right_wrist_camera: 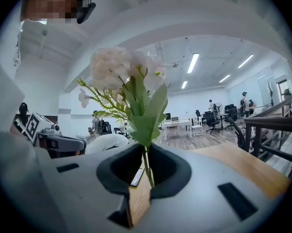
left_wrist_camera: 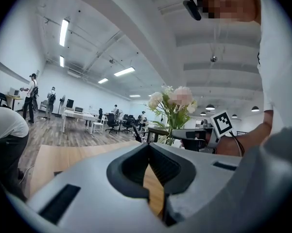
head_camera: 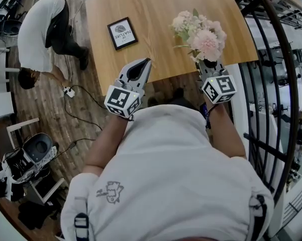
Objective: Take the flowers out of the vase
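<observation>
A bunch of pale pink and white flowers [head_camera: 200, 34] with green leaves stands upright over the right part of the wooden table [head_camera: 156, 4]. My right gripper [head_camera: 207, 63] is shut on the green stems [right_wrist_camera: 146, 166], and the blooms [right_wrist_camera: 121, 76] rise above its jaws. In the left gripper view the same flowers [left_wrist_camera: 172, 106] show to the right. My left gripper [head_camera: 146, 61] is at the table's near edge, left of the flowers, with its jaws together and nothing between them [left_wrist_camera: 148, 147]. No vase is in view.
A black-framed picture [head_camera: 122, 33] lies on the table to the left of the flowers. A person [head_camera: 40, 31] bends over beside the table's left end, near cables [head_camera: 75, 104] on the wood floor. A black railing [head_camera: 279, 84] curves along the right. A bag and chair [head_camera: 30, 159] sit lower left.
</observation>
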A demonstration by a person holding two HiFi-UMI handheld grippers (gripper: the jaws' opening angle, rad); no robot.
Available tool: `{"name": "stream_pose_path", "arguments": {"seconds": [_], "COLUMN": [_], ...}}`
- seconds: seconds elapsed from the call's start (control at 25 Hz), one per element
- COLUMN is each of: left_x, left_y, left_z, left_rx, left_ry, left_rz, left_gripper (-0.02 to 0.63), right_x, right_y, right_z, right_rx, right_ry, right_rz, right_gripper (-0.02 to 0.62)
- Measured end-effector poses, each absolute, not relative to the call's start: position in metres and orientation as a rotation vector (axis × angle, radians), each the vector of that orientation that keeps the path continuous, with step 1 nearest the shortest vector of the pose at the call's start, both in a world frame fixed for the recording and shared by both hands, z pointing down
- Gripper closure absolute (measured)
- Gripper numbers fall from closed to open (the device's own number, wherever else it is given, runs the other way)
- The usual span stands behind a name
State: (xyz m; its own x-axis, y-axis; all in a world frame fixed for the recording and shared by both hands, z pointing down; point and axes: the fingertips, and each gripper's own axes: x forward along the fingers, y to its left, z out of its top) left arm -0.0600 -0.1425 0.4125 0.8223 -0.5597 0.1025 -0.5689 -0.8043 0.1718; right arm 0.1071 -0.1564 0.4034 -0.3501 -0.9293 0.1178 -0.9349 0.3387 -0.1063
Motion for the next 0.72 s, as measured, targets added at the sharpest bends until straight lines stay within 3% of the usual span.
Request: {"name": "stream_pose_path", "arguments": {"seconds": [0.72], "left_x": [-0.03], "left_y": [-0.086], "left_z": [0.404], "left_rx": [2.757], "left_ry": [-1.059], "left_rz": [0.062], "left_gripper": [0.601], "right_x": [0.148], "right_y": [-0.088], "right_z": [0.393], "right_rx": [1.622], "right_ry": [-2.637], "right_rz": [0.229], "right_gripper": [0.549]}}
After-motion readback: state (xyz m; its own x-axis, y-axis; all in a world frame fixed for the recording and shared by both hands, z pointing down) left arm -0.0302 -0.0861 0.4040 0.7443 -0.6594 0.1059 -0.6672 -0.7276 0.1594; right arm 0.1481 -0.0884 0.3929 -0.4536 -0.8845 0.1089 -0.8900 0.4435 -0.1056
